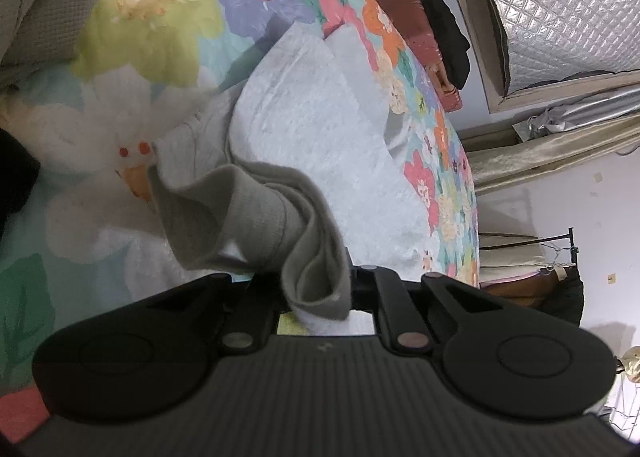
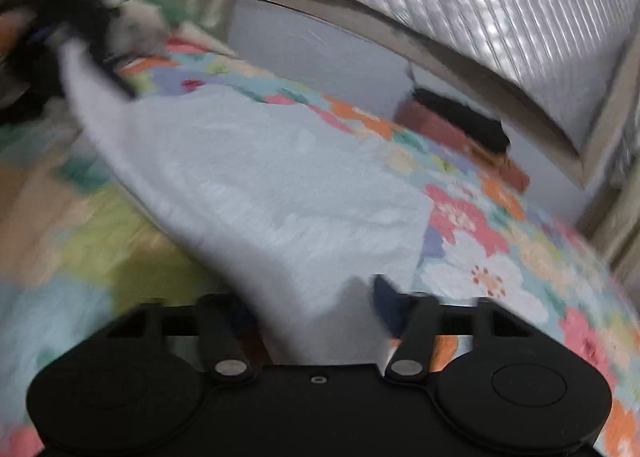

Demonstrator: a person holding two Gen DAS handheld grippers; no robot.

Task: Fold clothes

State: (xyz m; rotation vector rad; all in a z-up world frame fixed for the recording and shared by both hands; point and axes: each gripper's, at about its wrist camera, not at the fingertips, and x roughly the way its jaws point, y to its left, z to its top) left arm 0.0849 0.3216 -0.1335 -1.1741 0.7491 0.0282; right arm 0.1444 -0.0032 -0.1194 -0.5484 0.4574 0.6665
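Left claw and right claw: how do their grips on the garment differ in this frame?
The left claw is shut on a bunched grey ribbed cuff of the light grey garment; the right claw has flat cloth of that garment between its fingers, and whether they pinch it cannot be told. The left view is sharp, the right one blurred. Both point over the floral bedspread.
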